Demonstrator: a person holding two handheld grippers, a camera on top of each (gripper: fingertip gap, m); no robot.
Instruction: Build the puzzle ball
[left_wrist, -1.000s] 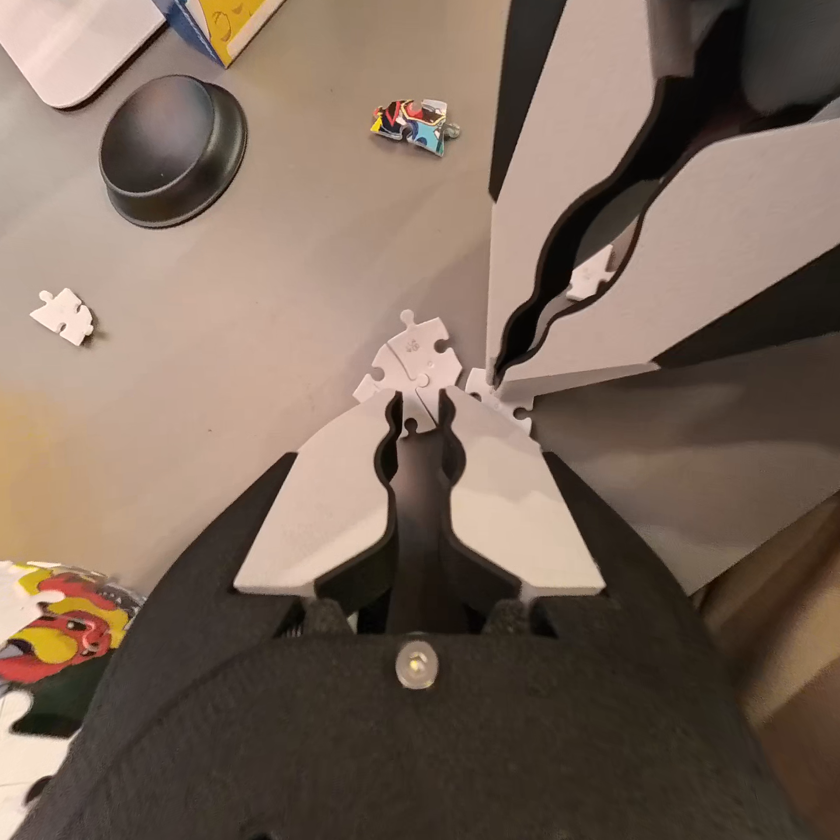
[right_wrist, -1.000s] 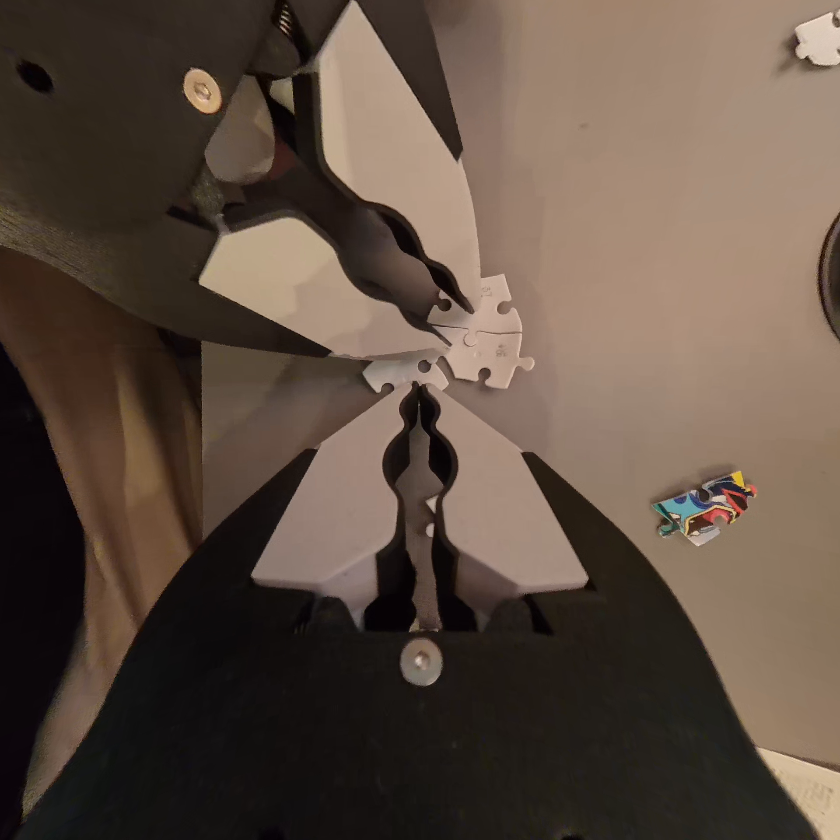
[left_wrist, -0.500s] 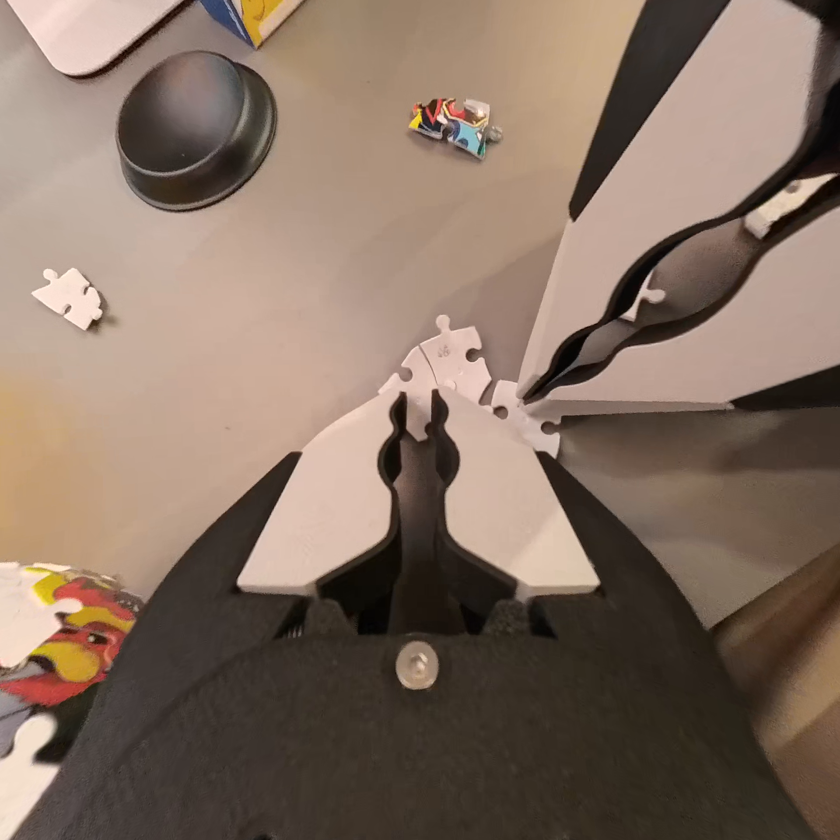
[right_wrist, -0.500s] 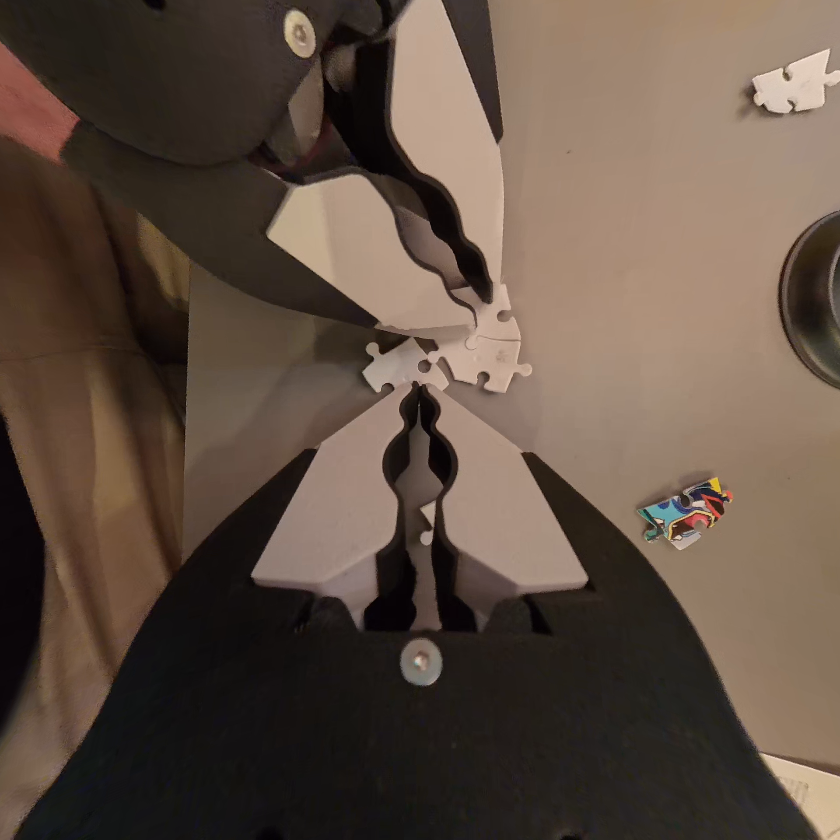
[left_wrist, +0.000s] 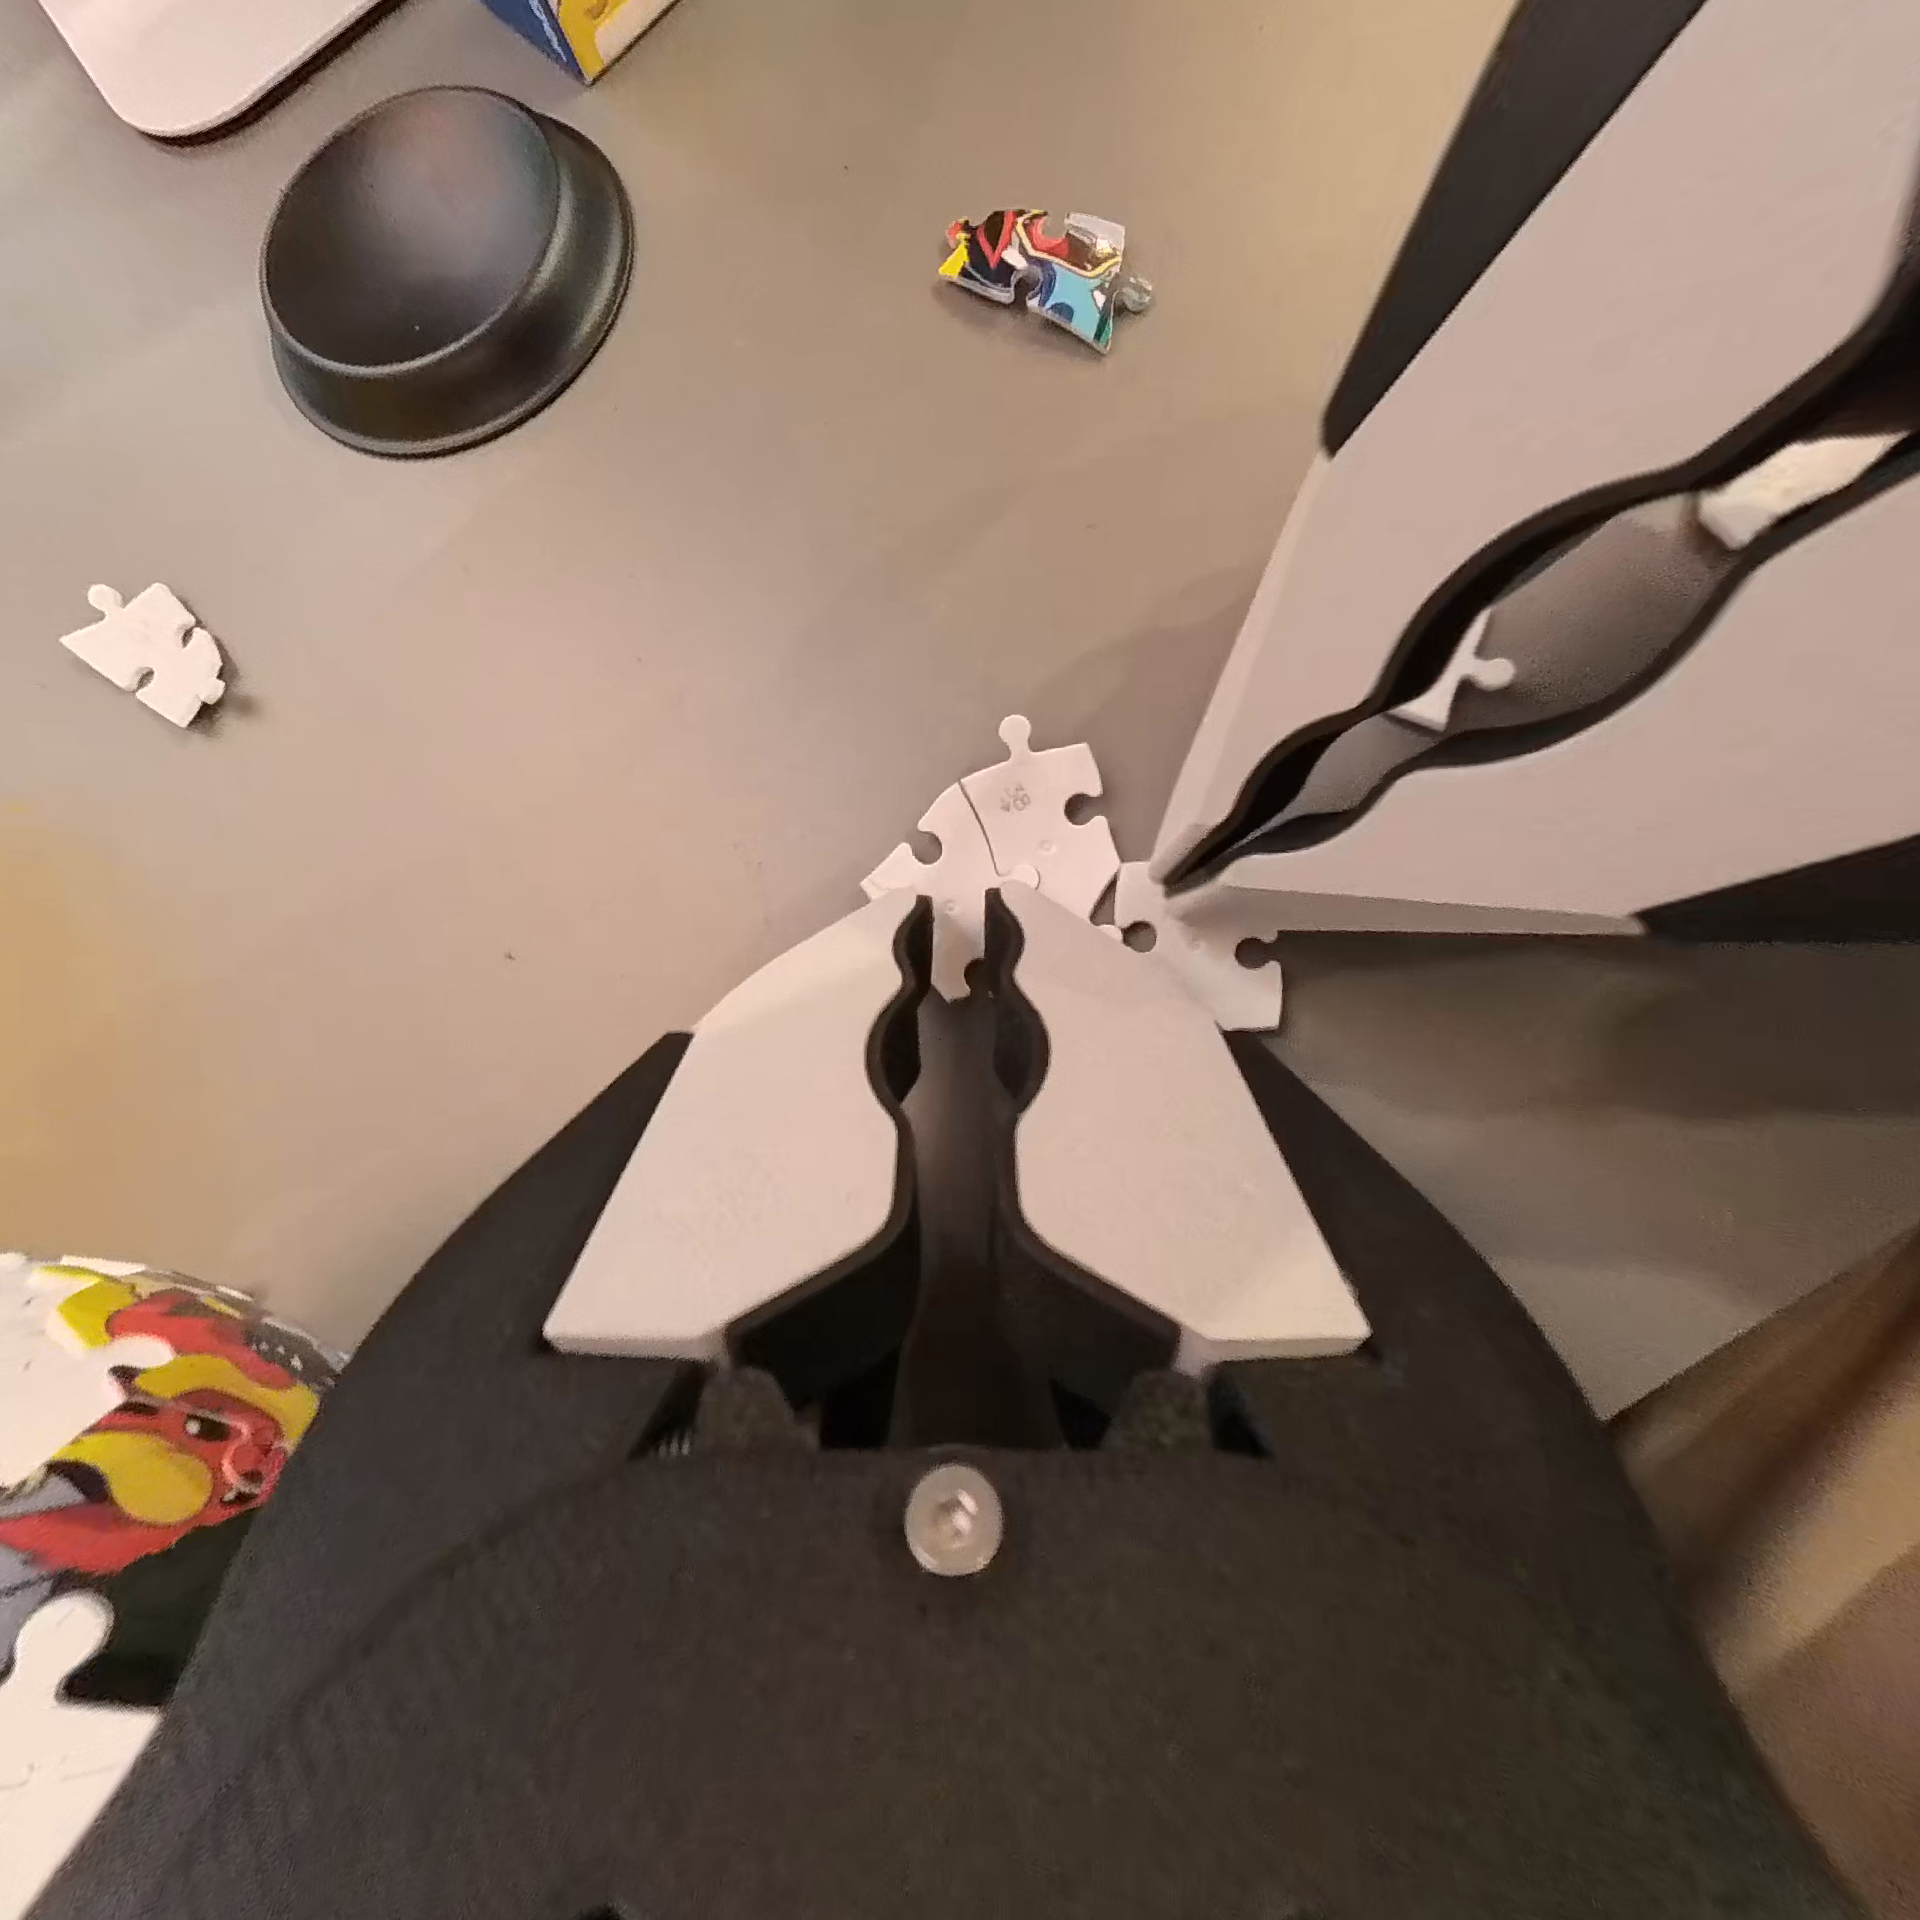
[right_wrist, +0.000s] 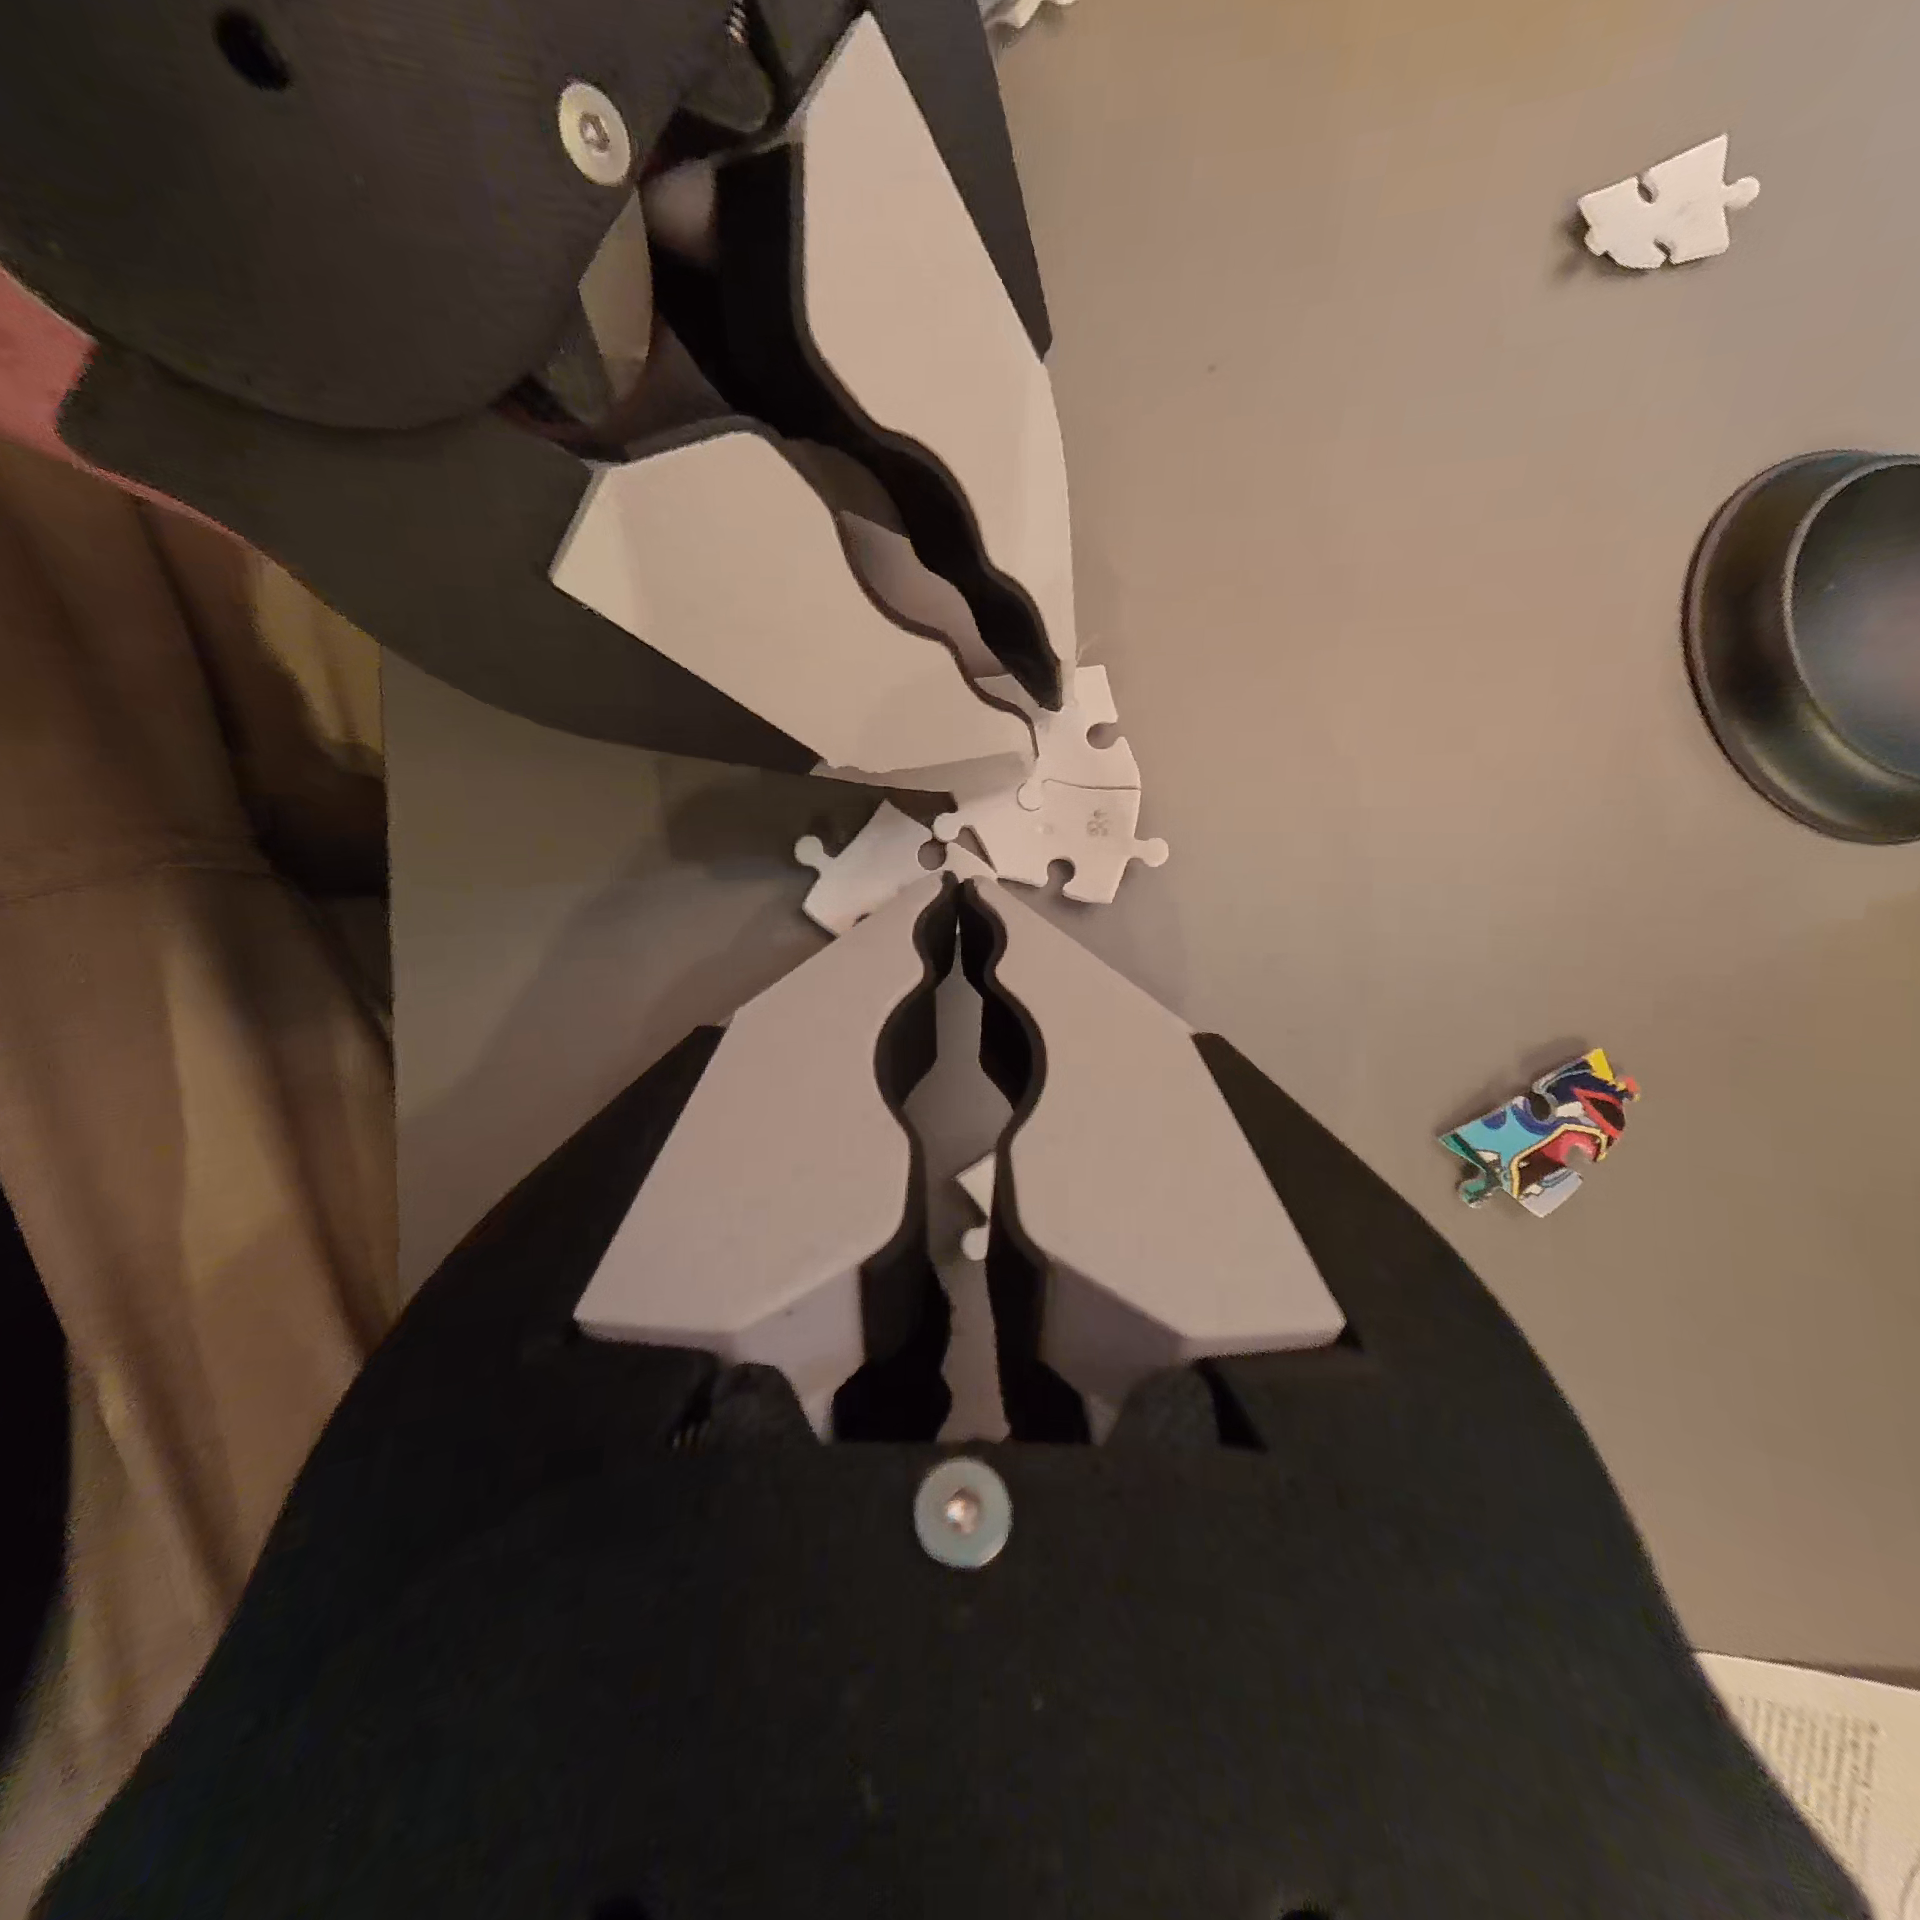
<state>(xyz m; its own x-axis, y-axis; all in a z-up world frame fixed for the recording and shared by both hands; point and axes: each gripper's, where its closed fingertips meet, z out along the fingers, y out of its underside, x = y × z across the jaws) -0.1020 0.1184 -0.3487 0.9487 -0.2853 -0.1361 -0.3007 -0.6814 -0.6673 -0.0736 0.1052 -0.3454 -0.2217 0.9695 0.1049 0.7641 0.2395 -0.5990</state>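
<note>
My left gripper (left_wrist: 954, 920) is shut on a small cluster of joined white puzzle pieces (left_wrist: 1023, 821), held back side up just above the grey table (left_wrist: 623, 727). In the right wrist view the left gripper (right_wrist: 1039, 698) comes in from the upper left, pinching the cluster (right_wrist: 1086, 821). My right gripper (right_wrist: 954, 896) is shut on a single white piece (right_wrist: 862, 873). That piece's edge meets the cluster's near edge. In the left wrist view the right gripper (left_wrist: 1176, 883) comes in from the right, holding the single piece (left_wrist: 1205, 951).
A black round bowl (left_wrist: 447, 270) (right_wrist: 1829, 644), a coloured joined pair of pieces (left_wrist: 1039, 265) (right_wrist: 1538, 1143) and a loose white piece (left_wrist: 145, 649) (right_wrist: 1662, 208) lie on the table. A coloured, partly built section (left_wrist: 135, 1434) is at the lower left. The table edge (right_wrist: 387, 935) is close. My two grippers' fingertips are within a few centimetres of each other. My left tips are roughly 15 centimetres from the black round bowl (right_wrist: 1829, 644). The left camera catches it too, in the left wrist view (left_wrist: 482, 285).
Both grippers keep their hold. The right gripper has tilted and turned its piece against the cluster's edge. The left gripper has shifted slightly with the cluster.
</note>
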